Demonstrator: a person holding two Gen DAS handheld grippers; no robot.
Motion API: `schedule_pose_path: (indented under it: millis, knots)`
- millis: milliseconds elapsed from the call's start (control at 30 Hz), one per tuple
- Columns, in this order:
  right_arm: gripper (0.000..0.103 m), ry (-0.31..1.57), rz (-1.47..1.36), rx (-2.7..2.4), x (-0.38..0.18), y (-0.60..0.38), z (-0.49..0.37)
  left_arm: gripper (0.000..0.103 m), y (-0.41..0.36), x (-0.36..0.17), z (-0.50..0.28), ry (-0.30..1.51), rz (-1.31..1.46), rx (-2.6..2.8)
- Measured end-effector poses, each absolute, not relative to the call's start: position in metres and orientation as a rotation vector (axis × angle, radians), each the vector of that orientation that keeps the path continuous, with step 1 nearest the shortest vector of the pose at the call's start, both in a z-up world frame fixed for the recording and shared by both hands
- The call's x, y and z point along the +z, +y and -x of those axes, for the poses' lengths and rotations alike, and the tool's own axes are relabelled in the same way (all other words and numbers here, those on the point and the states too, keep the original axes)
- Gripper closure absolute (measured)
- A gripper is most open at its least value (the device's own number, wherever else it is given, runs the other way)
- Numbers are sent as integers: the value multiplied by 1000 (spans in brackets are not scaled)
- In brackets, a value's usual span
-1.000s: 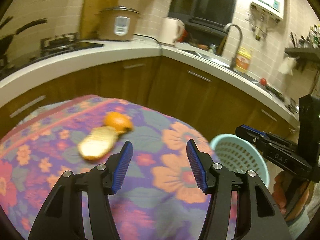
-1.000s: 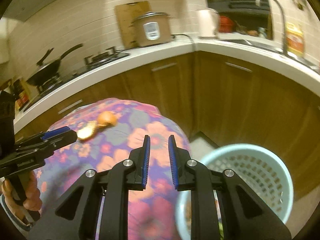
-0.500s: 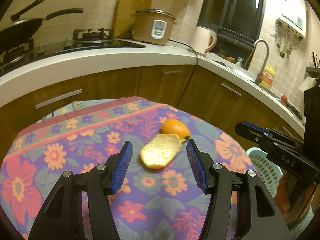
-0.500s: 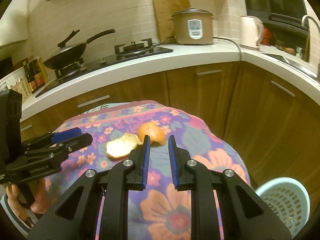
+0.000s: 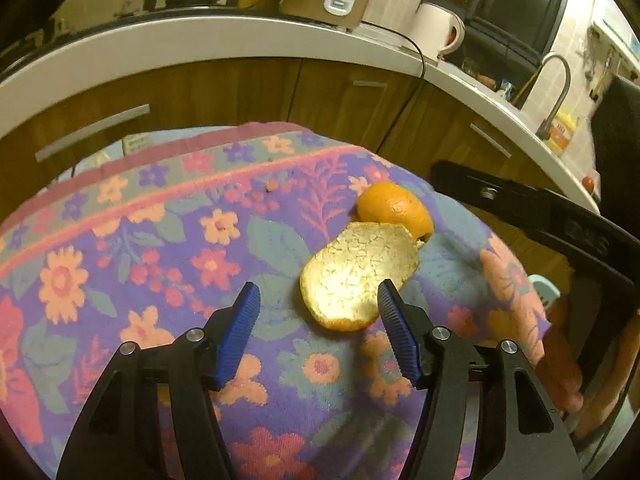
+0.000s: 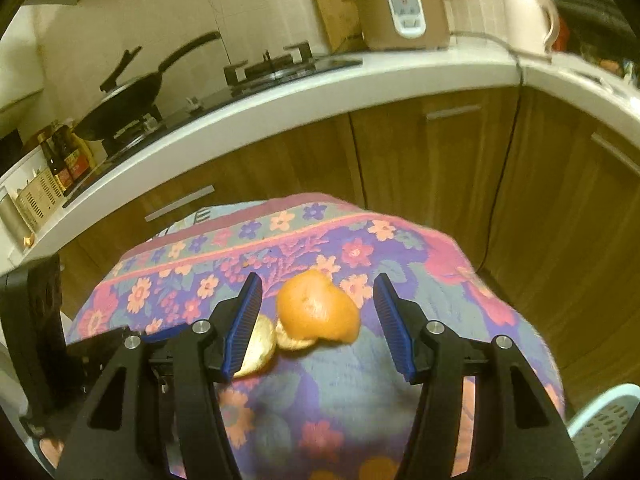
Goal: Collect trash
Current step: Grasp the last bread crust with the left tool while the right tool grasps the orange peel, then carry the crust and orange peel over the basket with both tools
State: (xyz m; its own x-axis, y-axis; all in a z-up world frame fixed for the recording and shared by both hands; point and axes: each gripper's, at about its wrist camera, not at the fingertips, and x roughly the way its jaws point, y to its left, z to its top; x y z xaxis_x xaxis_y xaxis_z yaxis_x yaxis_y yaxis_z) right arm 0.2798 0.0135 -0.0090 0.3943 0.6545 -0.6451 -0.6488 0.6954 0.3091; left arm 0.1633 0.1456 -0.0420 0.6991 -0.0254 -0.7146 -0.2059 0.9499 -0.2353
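Left wrist view shows two pieces of orange peel on a floral tablecloth (image 5: 168,248): a flat piece (image 5: 360,276) lying pith side up, and just beyond it, touching at its far right edge, a domed piece (image 5: 394,208) with its orange skin upward. The left gripper (image 5: 318,306) hangs low over the cloth with its blue-padded fingers apart; its jaws have just been opening a little further, and the near end of the flat piece lies between the tips, nearer the right pad, with no clear contact. To the right, the right gripper (image 5: 520,208) reaches in as a dark blurred shape, a person's hand (image 5: 568,364) below it

From the right wrist view the domed piece (image 6: 318,312) sits between the fingers of the right gripper (image 6: 318,314), whose jaws have just been opening and stand well apart, pressing on nothing. The flat piece (image 6: 260,344) is partly hidden behind the left finger. A pale blue slotted basket (image 6: 604,424) stands at the near right, below the table's edge. Far behind run a white countertop (image 6: 304,96), a rice cooker (image 6: 400,10), a kettle (image 6: 528,20) and a black pan (image 6: 124,104)
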Motion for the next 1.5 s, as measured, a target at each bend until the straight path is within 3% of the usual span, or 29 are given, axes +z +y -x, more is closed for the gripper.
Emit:
schedule_pose_path:
  millis: [133,200,267,433,733,900,1500]
  knots:
    - [49,881,-8,830,-24,25,-291,50,138,-45,-169,818,249,130]
    - [49,875,0,834,-22,29,-292,63,136,-45,-170,822,230,149]
    - [49,890,12,838,-25,32,-292,86,137,-45,-171,825,227,168]
    - [49,908,1,849,-28,30,-294,98,148,-44,-163,818,272,165]
    - [52,947,118,844,-37,50,-286,100,160,-37,-135,797,332,175]
    - [85,946,129,836,-38,49,-283,101,161,-31,-125,783,329,183]
    - [88,776,-19,839,6,-71,-228,101,121,2,-108,713,295,80]
